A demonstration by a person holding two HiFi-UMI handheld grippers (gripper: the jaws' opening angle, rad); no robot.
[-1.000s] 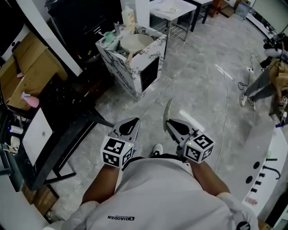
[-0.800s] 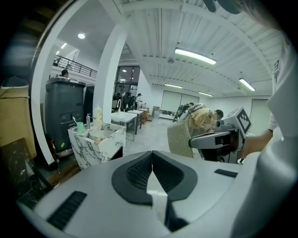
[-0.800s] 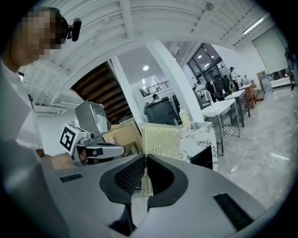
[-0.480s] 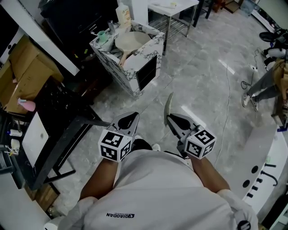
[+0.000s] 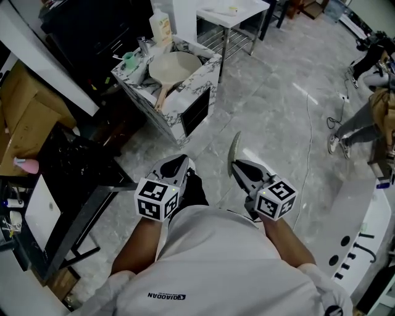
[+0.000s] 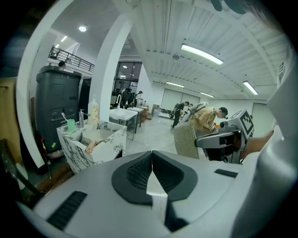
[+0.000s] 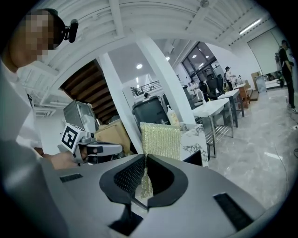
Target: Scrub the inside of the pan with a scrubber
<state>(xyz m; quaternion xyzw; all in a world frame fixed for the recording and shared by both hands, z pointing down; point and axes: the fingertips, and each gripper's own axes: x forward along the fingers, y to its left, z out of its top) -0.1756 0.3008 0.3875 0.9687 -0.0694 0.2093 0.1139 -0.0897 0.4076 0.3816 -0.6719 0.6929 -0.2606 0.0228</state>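
Scrubber [image 7: 160,139], edge-pinched in the right gripper [image 7: 145,160], could slip before reaching the far pan [image 5: 176,66]; left gripper [image 6: 152,155] closed, empty.

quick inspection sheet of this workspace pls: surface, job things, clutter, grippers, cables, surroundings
surface: marble-patterned counter with a basin, standing on a grey tiled floor
job's things: cream pan lies in the basin, wooden handle toward the person; scrubber stands upright in the right gripper, far from the pan
clutter: green cup and bottle on the counter's far edge
grippers: left gripper jaws together, nothing between; right gripper shut on the scrubber; both held close to the person's body
cables: thin cable across the floor at right
surroundings: white table behind the counter; cardboard box at left; people at right
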